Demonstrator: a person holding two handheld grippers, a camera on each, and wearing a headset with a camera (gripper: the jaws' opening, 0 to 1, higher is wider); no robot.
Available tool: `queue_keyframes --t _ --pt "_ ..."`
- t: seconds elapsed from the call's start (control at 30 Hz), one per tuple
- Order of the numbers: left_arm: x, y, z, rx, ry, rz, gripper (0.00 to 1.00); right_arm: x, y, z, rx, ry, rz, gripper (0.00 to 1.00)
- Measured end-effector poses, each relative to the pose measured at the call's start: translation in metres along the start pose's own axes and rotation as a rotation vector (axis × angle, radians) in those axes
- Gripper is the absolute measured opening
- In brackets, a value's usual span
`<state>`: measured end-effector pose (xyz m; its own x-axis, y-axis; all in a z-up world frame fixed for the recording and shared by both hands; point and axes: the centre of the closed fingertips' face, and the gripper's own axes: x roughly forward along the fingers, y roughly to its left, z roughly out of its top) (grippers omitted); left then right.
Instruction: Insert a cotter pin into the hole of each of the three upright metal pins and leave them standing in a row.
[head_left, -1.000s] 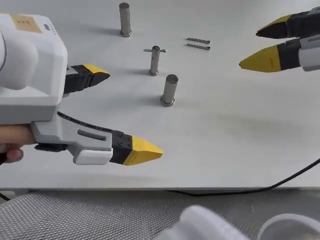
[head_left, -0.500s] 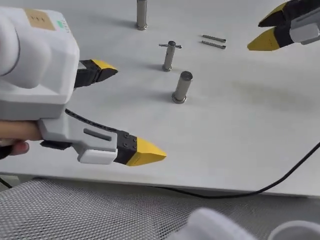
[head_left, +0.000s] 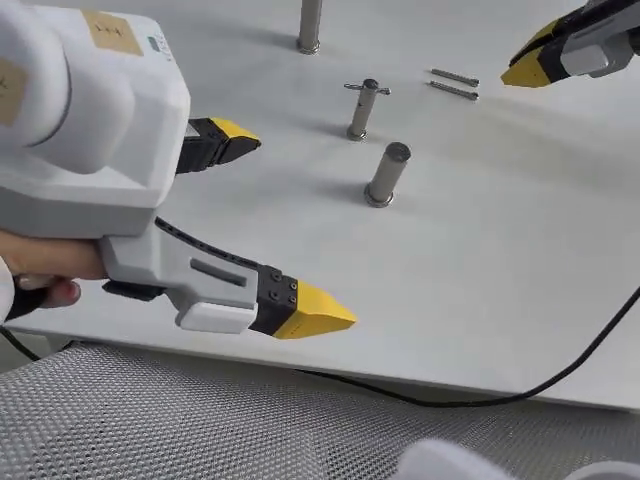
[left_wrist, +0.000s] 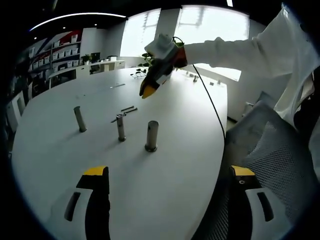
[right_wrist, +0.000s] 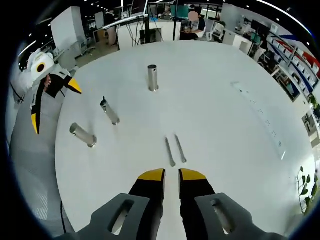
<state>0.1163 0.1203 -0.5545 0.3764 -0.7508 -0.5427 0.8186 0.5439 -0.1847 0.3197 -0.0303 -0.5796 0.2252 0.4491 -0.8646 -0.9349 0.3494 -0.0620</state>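
Three metal pins stand upright on the white table: the far one (head_left: 310, 28), the middle one (head_left: 361, 112) with a cotter pin (head_left: 367, 88) through its top, and the near one (head_left: 386, 175). Two loose cotter pins (head_left: 455, 84) lie flat to the right of them, and they also lie just ahead of my right gripper's jaws (right_wrist: 174, 149). My right gripper (right_wrist: 172, 175) hovers over the table near them, its jaws almost together and holding nothing. My left gripper (head_left: 285, 225) is wide open at the near left, short of the near pin (left_wrist: 151, 136).
A black cable (head_left: 560, 375) runs along the table's front edge at the right. A grey mesh chair (head_left: 150, 420) is below that edge. In the left gripper view the person's white sleeve (left_wrist: 240, 47) reaches over the table behind the right gripper (left_wrist: 148, 89).
The right gripper's jaws have drawn together, and it has moved further back, nearer the loose cotter pins. The head camera has shifted; the left gripper stays wide open.
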Motion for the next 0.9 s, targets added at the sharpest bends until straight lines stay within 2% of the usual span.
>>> queue_keyframes --t 0.1,0.2,0.43,0.67,0.77,0.9 --pt "0.001 -0.001 -0.003 0.004 0.009 0.0 0.99 0.008 0.005 -0.002 -0.036 0.025 0.029 0.0" --pt "0.003 -0.003 -0.01 -0.005 0.032 -0.013 0.99 0.013 0.002 0.0 -0.089 0.04 0.008 0.0" --pt "0.002 -0.004 -0.009 -0.005 0.033 -0.006 0.99 0.027 0.006 -0.002 -0.158 0.095 0.034 0.02" --pt "0.001 -0.003 -0.011 -0.018 0.035 -0.004 0.99 0.036 0.006 0.0 -0.163 0.109 0.05 0.03" --pt "0.002 -0.001 -0.013 -0.051 0.035 -0.002 0.99 0.039 0.002 0.002 -0.144 0.108 0.042 0.03" --pt "0.002 0.004 -0.015 -0.056 0.042 0.025 0.99 0.042 0.001 0.003 -0.125 0.105 0.045 0.02"
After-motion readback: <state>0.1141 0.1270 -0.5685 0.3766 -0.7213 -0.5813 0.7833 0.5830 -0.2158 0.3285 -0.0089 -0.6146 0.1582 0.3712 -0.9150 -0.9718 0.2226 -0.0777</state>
